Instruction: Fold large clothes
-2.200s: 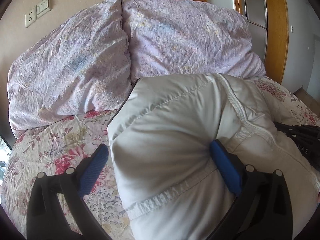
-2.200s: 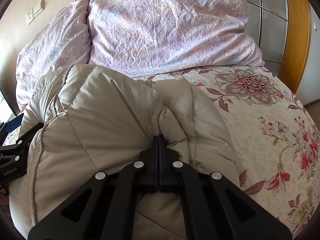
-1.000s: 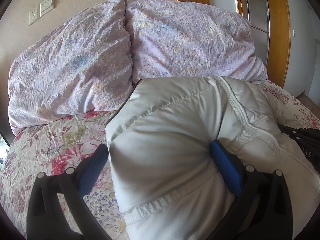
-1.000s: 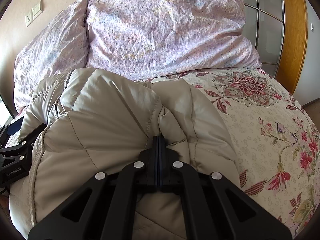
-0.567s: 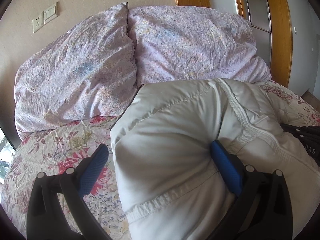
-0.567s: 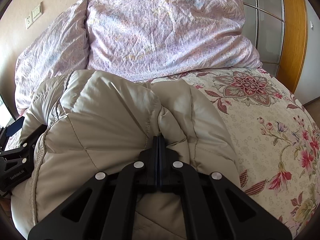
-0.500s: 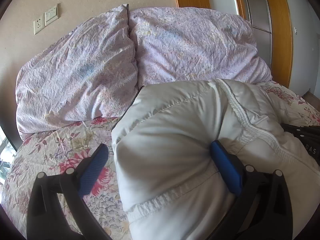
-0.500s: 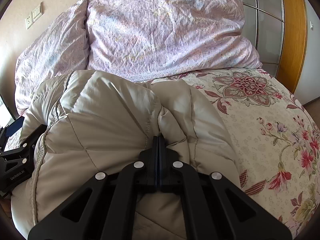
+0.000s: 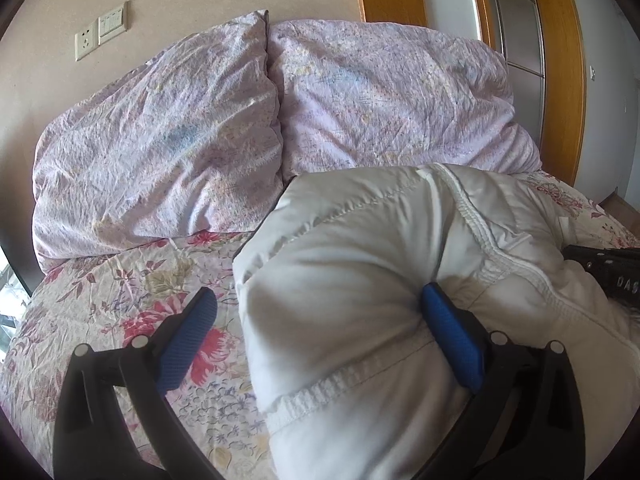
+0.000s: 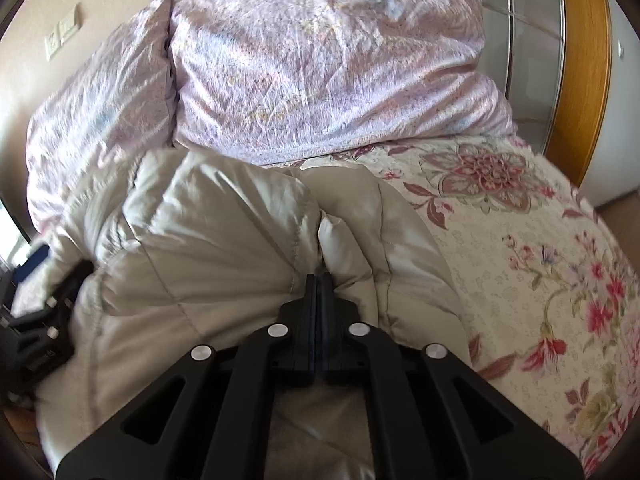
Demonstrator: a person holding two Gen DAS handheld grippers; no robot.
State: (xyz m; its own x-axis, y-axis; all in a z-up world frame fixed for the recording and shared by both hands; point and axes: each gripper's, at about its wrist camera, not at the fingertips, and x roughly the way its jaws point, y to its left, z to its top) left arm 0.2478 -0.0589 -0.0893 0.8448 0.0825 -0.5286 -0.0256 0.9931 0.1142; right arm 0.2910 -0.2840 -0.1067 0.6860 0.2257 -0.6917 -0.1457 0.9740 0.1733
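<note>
A puffy beige-white quilted jacket (image 9: 360, 260) lies bunched on the floral bed. My left gripper (image 9: 316, 296) is open and straddles a thick bulge of it. Its right blue pad (image 9: 452, 336) is dug into the fabric, while its left pad (image 9: 188, 332) stands clear over the sheet. In the right wrist view the jacket (image 10: 220, 240) fills the lower left. My right gripper (image 10: 319, 280) pinches a fold of it between near-closed jaws that are just opening. Each gripper shows at the edge of the other's view: the right gripper (image 9: 612, 276) and the left gripper (image 10: 44, 332).
Two lilac pillows (image 9: 160, 152) (image 9: 392, 100) lean on the wall behind the jacket. The floral bedsheet (image 10: 540, 272) spreads to the right. A wooden door frame (image 9: 560, 72) and wardrobe stand at the far right, and wall sockets (image 9: 100, 36) at the upper left.
Hardly anything: both grippers keep their place on the jacket. The right wrist view is now slightly blurred.
</note>
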